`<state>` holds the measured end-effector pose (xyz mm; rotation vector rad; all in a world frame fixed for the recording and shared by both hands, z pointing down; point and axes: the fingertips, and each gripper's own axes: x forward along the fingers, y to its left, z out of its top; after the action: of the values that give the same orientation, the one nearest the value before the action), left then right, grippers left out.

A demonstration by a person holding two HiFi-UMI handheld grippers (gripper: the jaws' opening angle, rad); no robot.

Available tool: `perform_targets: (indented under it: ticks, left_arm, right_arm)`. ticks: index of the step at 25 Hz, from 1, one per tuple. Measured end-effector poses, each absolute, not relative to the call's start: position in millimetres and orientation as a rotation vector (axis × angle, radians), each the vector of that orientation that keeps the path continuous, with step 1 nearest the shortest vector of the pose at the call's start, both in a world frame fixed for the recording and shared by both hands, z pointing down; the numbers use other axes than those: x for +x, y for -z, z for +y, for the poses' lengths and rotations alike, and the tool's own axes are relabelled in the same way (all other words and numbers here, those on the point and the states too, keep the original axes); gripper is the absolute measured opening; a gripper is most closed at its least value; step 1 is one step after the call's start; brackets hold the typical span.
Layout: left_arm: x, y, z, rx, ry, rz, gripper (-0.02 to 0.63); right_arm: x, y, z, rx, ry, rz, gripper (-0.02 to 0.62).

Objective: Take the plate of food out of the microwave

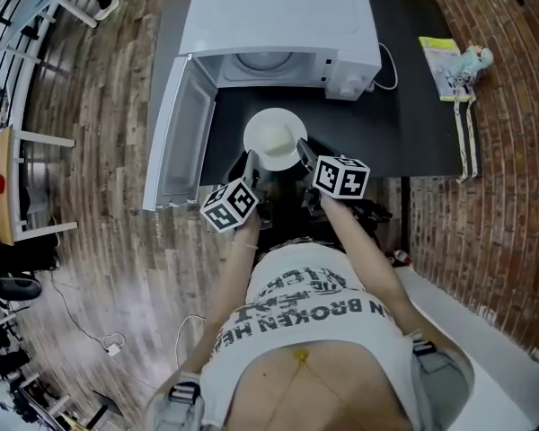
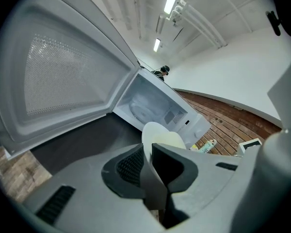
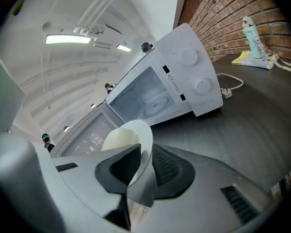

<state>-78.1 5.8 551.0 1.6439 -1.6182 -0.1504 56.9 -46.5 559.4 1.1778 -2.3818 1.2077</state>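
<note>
Plate of food (image 1: 275, 138): outside the microwave (image 1: 278, 25), rim clamped by left gripper (image 1: 251, 167) and right gripper (image 1: 304, 156); next move, probably a level set-down on the table (image 1: 413, 106).

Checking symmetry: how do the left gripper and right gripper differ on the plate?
The left gripper clamps the plate's left rim, the right gripper its right rim. The left gripper is nearer the open microwave door, the right gripper farther. Both are shut on the plate.
</note>
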Motion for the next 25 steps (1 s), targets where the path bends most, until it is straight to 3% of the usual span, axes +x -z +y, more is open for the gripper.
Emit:
perform_targets:
  ticks: [25]
  left_arm:
    - [-121.9,-569.1,34.8,1.779,0.046,-1.430,0.060]
  right_arm:
    - [20.6,-574.4,10.7,1.446,-1.259,-2.289,0.072]
